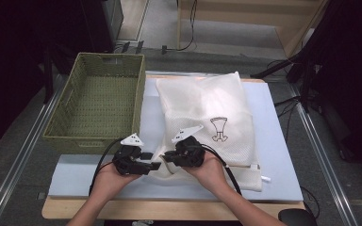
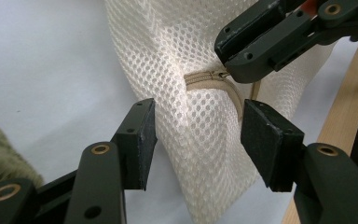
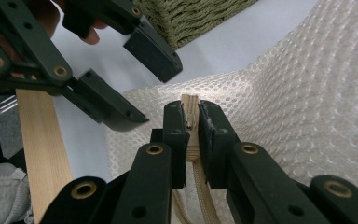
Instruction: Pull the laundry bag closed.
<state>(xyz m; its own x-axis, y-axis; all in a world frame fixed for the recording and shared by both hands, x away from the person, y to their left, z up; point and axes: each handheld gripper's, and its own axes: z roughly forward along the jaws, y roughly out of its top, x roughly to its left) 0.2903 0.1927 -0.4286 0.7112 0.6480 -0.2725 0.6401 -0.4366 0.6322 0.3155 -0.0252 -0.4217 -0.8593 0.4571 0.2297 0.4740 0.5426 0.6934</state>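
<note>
A white mesh laundry bag (image 1: pixel 207 108) lies on the pale mat (image 1: pixel 273 141). Both grippers meet at its near left corner. My right gripper (image 1: pixel 167 156) is shut on the beige zipper (image 3: pixel 189 100) at that corner, pinching it between its jaws (image 3: pixel 192 116). In the left gripper view the same gripper (image 2: pixel 227 58) grips the zipper end (image 2: pixel 209 80). My left gripper (image 1: pixel 152 160) is open, its jaws straddling the bunched mesh (image 2: pixel 168 56) just below the zipper (image 2: pixel 198 123) without pressing on it. From the right gripper view it (image 3: pixel 151 91) stands open at upper left.
A green woven basket (image 1: pixel 111 56) stands at the left of the mat, close behind the left gripper; its weave shows in the gripper views (image 3: pixel 191 14) (image 2: pixel 0 154). The wooden table edge (image 1: pixel 169 207) runs along the front. Cables lie on the floor beyond.
</note>
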